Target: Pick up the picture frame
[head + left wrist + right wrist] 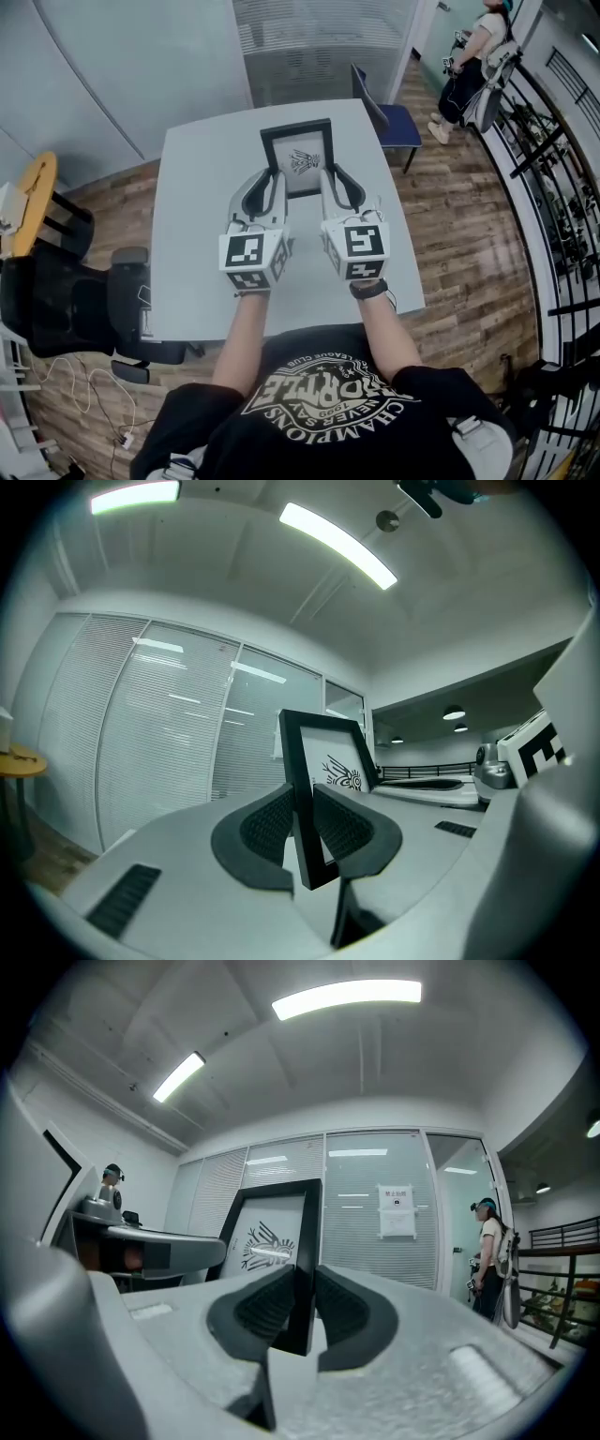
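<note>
- Head view: black picture frame [300, 159] with a white mat and a dark emblem print, upper centre over the white table [192, 206], between left gripper [266, 184] and right gripper [336, 184].
- Left gripper view: jaws clamped on the frame's left rail.
- Right gripper view: jaws clamped on the right rail. The frame is likely light and rigid with a fragile front, so the side rails are the best hold.

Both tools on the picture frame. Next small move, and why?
Probably raise both tools together, evenly, with no twist. The left tool grips the picture frame by its left edge, the right tool by its right edge, each on a narrow strip, so uneven motion could pry the frame loose.
</note>
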Motion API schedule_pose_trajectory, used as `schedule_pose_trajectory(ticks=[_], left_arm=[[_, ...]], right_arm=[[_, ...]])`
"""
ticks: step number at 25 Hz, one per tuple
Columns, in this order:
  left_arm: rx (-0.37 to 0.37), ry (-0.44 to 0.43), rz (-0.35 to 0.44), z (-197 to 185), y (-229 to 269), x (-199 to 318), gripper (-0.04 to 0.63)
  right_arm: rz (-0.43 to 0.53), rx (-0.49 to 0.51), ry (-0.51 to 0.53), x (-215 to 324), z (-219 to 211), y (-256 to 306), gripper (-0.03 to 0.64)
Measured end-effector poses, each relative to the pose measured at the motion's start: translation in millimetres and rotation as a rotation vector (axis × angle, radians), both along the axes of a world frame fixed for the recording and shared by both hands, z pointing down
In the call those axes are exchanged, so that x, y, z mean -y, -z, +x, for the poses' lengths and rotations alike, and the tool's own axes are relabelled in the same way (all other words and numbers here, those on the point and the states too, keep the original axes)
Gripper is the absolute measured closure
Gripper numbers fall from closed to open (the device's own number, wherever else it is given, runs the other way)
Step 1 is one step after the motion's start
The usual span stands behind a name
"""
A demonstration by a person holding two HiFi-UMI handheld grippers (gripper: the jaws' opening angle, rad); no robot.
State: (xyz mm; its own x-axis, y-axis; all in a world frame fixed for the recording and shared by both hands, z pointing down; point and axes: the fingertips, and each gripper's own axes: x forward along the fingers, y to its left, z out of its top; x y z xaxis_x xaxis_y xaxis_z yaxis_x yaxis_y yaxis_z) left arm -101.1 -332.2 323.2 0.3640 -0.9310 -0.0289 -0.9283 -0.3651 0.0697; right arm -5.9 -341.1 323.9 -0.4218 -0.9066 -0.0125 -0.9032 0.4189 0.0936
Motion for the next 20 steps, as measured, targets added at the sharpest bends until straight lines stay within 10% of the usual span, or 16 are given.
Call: schedule_pose_trajectory(ticks=[20], left_arm=[[-0.022,-0.027,-0.028,-2,-10,18,0.524]], right_arm=[[-0.019,-0.029,-0.042,11,-1,-13,0.551]])
